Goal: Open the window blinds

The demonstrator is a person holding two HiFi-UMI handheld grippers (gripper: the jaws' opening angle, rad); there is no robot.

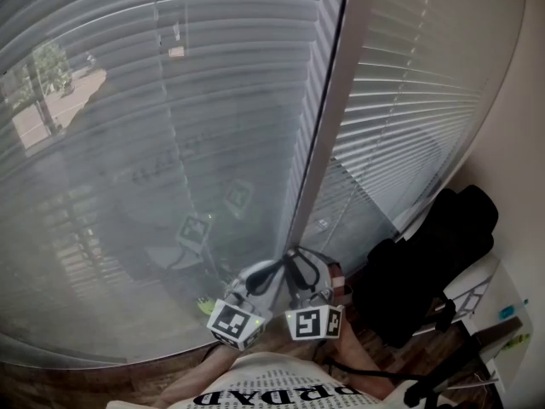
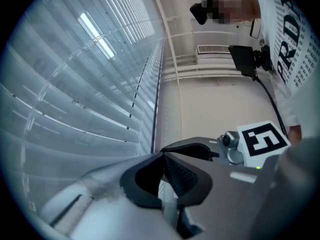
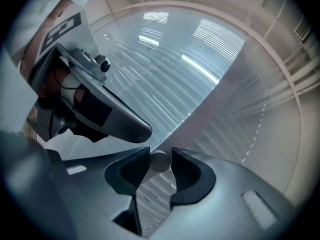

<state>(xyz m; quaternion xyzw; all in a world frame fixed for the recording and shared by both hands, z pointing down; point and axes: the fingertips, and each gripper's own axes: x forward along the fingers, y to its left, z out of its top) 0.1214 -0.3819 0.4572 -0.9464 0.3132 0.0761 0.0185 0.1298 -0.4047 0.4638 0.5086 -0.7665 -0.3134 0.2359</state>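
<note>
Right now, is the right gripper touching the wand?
Touching. The right gripper view shows the wand end-on, sitting between the jaws of the right gripper and flush against both, with no gap on either side.

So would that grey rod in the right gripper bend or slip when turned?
Probably stiff: the rod looks solid and round between the pads of the right gripper. Its smooth grey surface might slip when twisted.

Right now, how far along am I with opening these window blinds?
Done: on the left blind, slats are tilted enough that outdoors shows through. In hand: the right hand-held gripper grips the tilt wand. Remaining: the right blind looks closed, and both blinds hang lowered.
</note>
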